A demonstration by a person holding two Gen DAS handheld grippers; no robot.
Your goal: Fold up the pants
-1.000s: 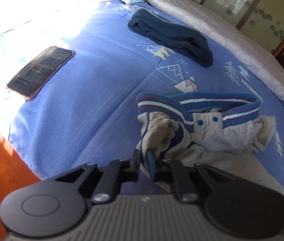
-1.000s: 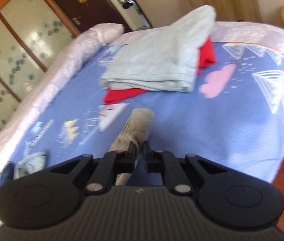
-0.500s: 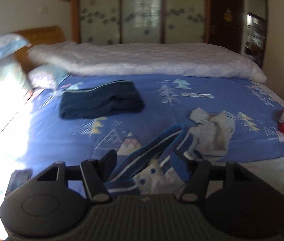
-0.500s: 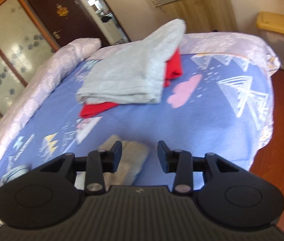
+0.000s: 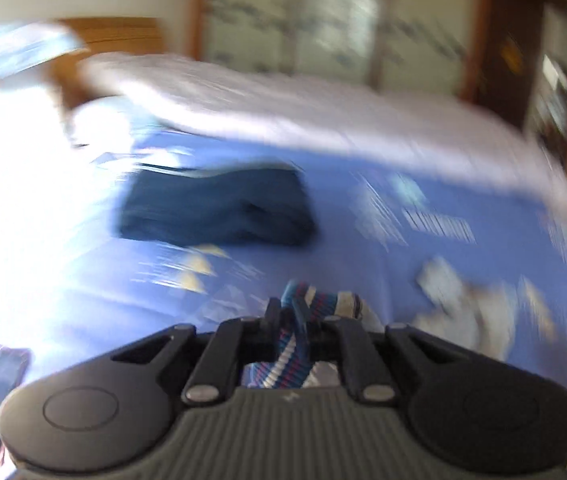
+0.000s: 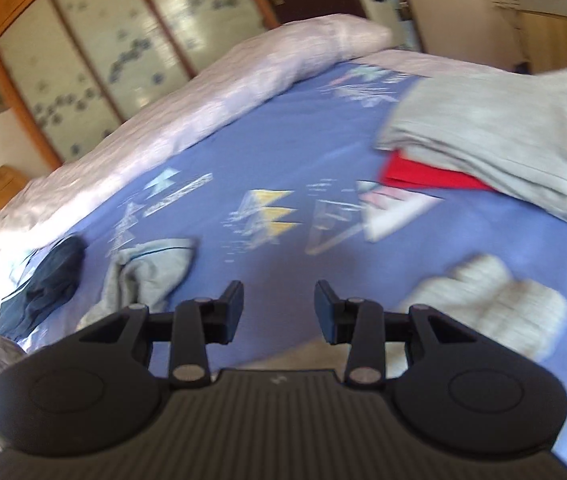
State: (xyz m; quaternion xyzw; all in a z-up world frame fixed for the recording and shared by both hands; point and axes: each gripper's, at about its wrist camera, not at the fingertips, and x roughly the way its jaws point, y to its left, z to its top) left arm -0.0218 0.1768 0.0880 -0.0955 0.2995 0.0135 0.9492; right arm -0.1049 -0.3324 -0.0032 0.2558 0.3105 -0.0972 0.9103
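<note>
Pinching the striped waistband [image 5: 325, 304], the left gripper [image 5: 285, 316] has the pants [image 6: 147, 272] off the bed [image 6: 283, 152]; right gripper [image 6: 278, 304] spread, empty. Folding barely begun: legs [image 6: 491, 300] rumpled.

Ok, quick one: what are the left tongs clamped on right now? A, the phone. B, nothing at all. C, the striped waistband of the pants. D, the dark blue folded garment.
C: in the left wrist view the left tongs are pinched shut on the striped waistband, while the dark blue folded garment lies apart, farther up the bed.
</note>
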